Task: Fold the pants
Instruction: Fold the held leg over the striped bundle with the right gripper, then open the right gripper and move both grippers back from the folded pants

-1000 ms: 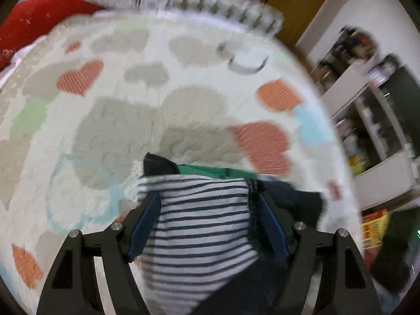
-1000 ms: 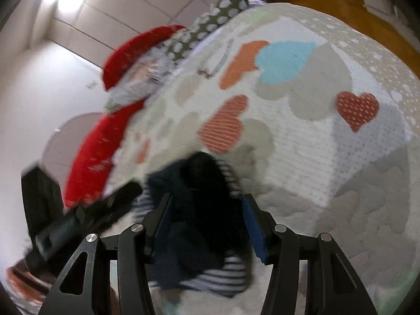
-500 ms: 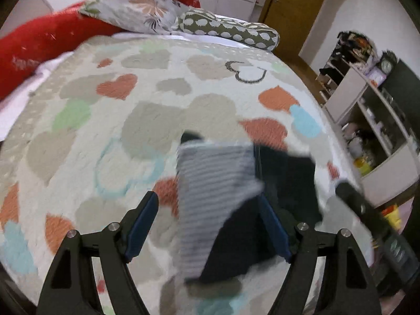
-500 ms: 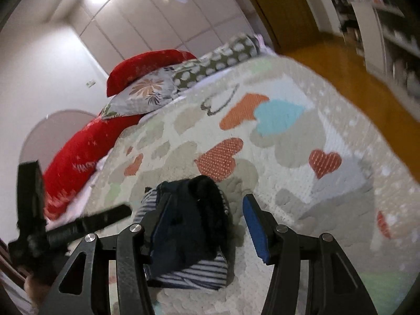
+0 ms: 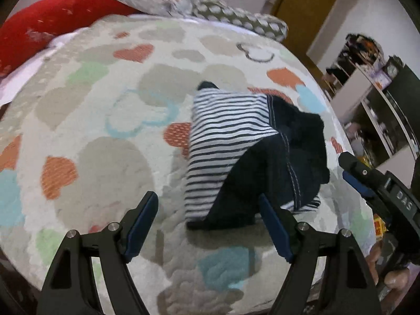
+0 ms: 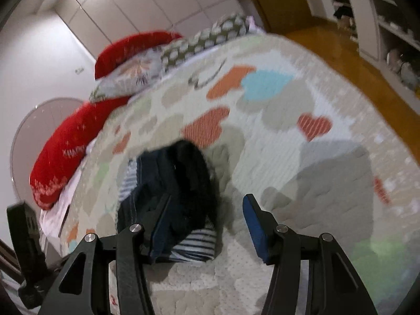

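Observation:
The pants (image 5: 244, 147) lie in a folded bundle on the heart-patterned bed cover (image 5: 105, 144); they are dark navy with a navy-and-white striped lining turned out. My left gripper (image 5: 210, 223) is open and empty, just short of the bundle's near edge. The right gripper (image 5: 357, 176) shows at the right edge of the left wrist view, beside the bundle. In the right wrist view the pants (image 6: 173, 183) lie ahead left, and my right gripper (image 6: 207, 225) is open and empty, its left finger in front of the bundle.
Red cushions (image 5: 52, 23) and patterned pillows (image 5: 231, 18) lie at the head of the bed. White shelves (image 5: 375, 99) with clutter stand to the right across a wooden floor (image 6: 341, 52). The left gripper's body (image 6: 23, 252) shows at the right wrist view's left edge.
Both grippers have let go of the pants and drawn back. The bundle, held between the fingers a second ago, now rests on the bed cover.

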{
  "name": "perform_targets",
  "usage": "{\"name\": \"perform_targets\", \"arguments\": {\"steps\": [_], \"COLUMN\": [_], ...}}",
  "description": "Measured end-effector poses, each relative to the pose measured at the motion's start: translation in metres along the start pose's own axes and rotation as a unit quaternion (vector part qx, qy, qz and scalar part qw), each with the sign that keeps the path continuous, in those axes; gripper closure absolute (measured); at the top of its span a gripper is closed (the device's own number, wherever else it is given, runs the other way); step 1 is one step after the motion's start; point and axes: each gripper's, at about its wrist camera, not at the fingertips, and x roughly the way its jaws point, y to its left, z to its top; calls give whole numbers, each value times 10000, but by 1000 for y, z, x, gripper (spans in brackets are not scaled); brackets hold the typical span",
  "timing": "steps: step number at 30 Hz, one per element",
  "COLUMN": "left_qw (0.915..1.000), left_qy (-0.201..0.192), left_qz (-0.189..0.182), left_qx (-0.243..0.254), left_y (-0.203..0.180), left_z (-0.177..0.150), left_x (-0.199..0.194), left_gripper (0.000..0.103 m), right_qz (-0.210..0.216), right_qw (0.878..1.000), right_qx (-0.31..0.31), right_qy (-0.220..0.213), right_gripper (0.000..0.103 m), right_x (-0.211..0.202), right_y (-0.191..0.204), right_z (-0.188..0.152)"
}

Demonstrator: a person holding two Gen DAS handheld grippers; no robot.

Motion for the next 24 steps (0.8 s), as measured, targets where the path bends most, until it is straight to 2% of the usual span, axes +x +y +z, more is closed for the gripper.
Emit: {"name": "perform_targets", "arguments": {"steps": [3, 6, 8, 11, 13, 18, 24], "left_qw": [9980, 9925, 9887, 9846, 9839, 9839, 9874], "left_qy": [-416, -777, -993, -1235, -1270, -1155, -907], "left_qz": [469, 911, 1067, 1152, 1128, 1136, 1075], "left_qx": [80, 259, 353, 458, 553, 760, 727], "left_y": [-3, -10, -15, -21, -24, -33, -33], "left_z": [-11, -16, -17, -19, -20, -24, -26], "left_x": [-22, -40, -50, -65, -70, -68, -59], "left_gripper": [24, 24, 18, 18, 17, 17, 17], "right_qz": [-174, -428, -497, -728, -901, -1099, -1088], "right_qw": [9998, 9991, 9987, 9969, 9951, 9912, 9909], "right_qx": [0, -9, 10, -104, -343, -708, -775], "right_qy": [-140, -56, 67, 263, 208, 194, 184], "right_gripper": [44, 44, 44, 43, 41, 26, 23], "right_x": [-8, -6, -4, 3, 3, 8, 10], "right_y": [-1, -6, -9, -10, -4, 8, 8], "right_z": [-5, -20, -30, -48, -57, -68, -70]}}
